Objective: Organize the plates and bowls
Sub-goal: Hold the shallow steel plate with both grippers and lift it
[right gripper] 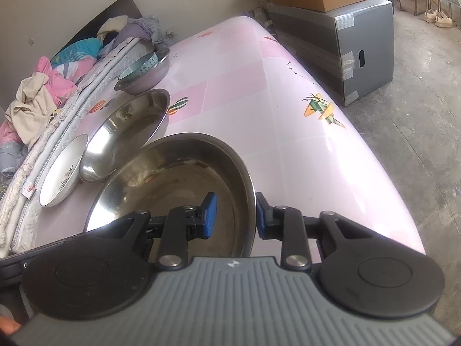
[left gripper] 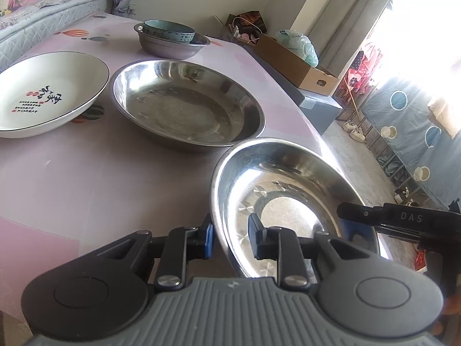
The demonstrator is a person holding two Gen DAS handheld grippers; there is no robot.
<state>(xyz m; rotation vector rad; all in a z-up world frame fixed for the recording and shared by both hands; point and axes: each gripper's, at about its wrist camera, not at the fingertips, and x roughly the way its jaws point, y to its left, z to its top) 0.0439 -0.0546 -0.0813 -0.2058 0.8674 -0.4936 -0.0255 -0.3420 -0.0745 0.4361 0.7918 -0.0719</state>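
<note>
A round, shiny metal plate (left gripper: 288, 201) sat tilted at the table's (left gripper: 86, 178) near edge. The left gripper (left gripper: 230, 238) and the right gripper (right gripper: 236, 216) each stood half open around its rim, not squeezing. At 11 o'clock lay another metal plate (left gripper: 187, 103) and a white plate (left gripper: 49, 92) with unreadable writing. "DAS" showed on the right gripper.

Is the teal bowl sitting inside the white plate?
No, the teal bowl sits inside a grey metal bowl, apart from the white plate.
</note>
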